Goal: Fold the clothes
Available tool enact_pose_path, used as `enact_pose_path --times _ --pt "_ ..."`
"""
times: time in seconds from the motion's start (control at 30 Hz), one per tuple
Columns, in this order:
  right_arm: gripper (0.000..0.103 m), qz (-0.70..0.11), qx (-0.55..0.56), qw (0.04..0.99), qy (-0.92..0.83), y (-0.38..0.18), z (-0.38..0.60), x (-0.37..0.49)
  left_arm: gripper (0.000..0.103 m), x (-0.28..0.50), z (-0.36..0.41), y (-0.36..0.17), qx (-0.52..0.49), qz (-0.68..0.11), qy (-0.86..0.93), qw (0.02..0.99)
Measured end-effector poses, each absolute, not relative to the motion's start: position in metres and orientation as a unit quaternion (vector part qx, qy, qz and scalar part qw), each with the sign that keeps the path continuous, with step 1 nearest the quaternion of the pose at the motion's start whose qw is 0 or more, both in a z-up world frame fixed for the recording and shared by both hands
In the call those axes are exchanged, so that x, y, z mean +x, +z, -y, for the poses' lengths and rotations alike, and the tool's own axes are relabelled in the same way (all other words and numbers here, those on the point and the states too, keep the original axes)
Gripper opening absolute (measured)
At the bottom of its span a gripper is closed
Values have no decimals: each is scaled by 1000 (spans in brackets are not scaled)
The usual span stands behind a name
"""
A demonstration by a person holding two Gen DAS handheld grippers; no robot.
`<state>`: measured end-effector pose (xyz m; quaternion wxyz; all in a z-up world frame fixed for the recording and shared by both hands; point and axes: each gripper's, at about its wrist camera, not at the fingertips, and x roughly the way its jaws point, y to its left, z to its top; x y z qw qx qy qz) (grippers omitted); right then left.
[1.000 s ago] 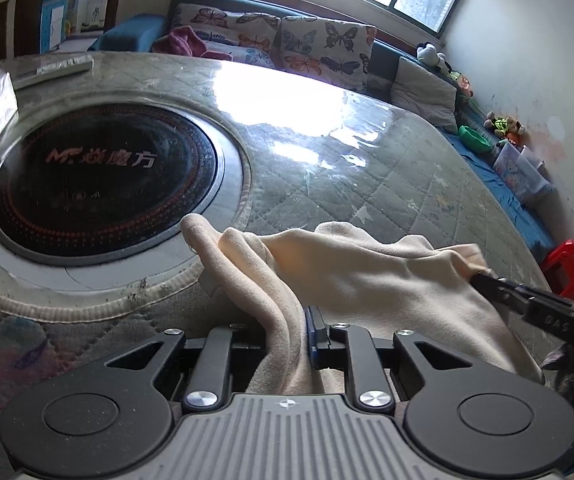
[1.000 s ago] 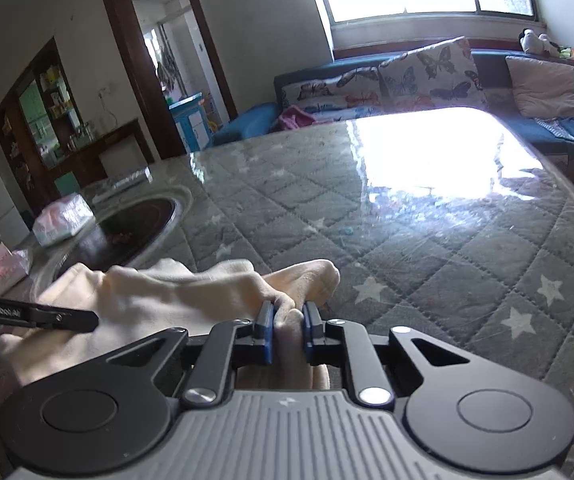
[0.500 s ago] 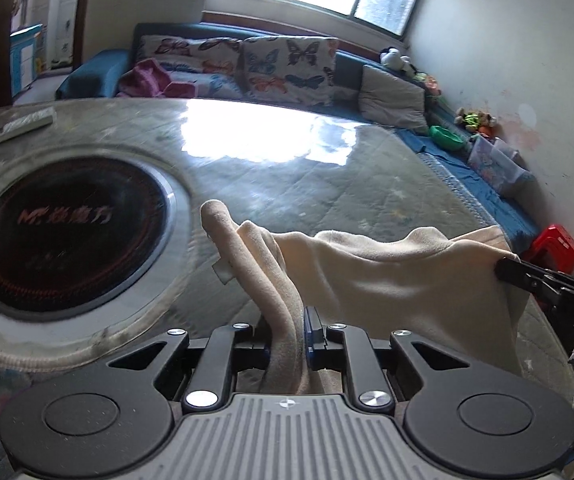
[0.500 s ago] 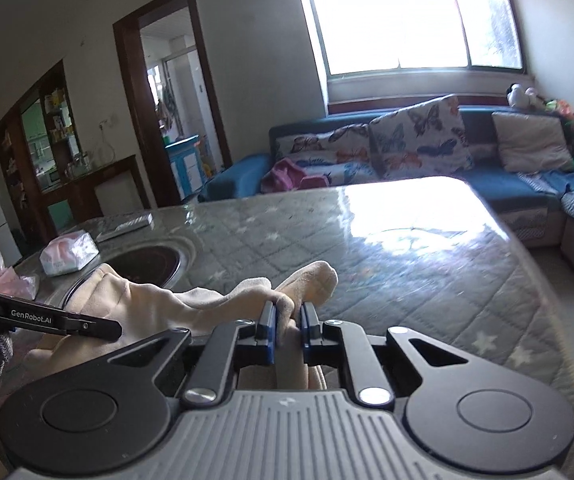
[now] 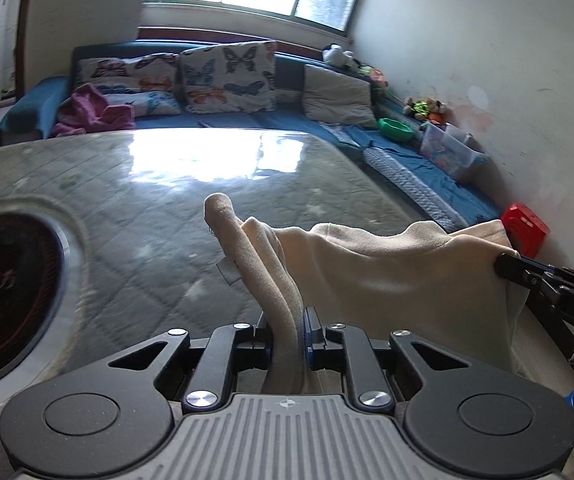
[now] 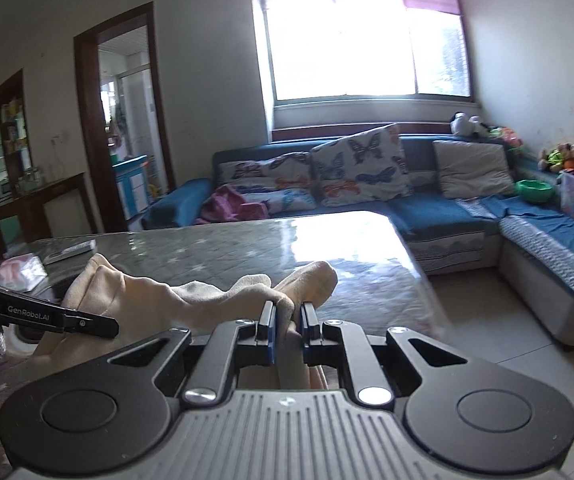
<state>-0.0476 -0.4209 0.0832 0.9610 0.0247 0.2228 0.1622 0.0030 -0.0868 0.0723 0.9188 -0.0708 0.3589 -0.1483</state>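
both the left gripper (image 5: 287, 332) and the right gripper (image 6: 287, 330) were clamped on the cream garment (image 5: 387, 272), stretched between them above the table (image 5: 167, 208), mid-lift; next probably called for laying it flat.

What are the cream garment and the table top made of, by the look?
Cream garment: soft matte knit, probably fleece or brushed cotton; its surface is fuzzy and it drapes in thick rounded folds. Table top: quilted grey star-print fabric, seemingly under a clear glossy sheet, plastic or glass, hard to tell; the window glare mirrors sharply on it while the stitching shows through.
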Motion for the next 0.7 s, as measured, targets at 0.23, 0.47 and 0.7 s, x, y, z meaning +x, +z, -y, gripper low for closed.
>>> enact_pose_path --times 0.23,0.47,0.7 --pt "11 -220 16 967 127 89 450 -42 16 18 123 72 -55 -365 -161 915" --pt "11 -216 14 970 108 90 468 -33 16 32 149 74 -40 -367 -169 914" --pt "11 -216 12 972 98 91 480 -25 16 44 165 76 -32 -369 -173 913"
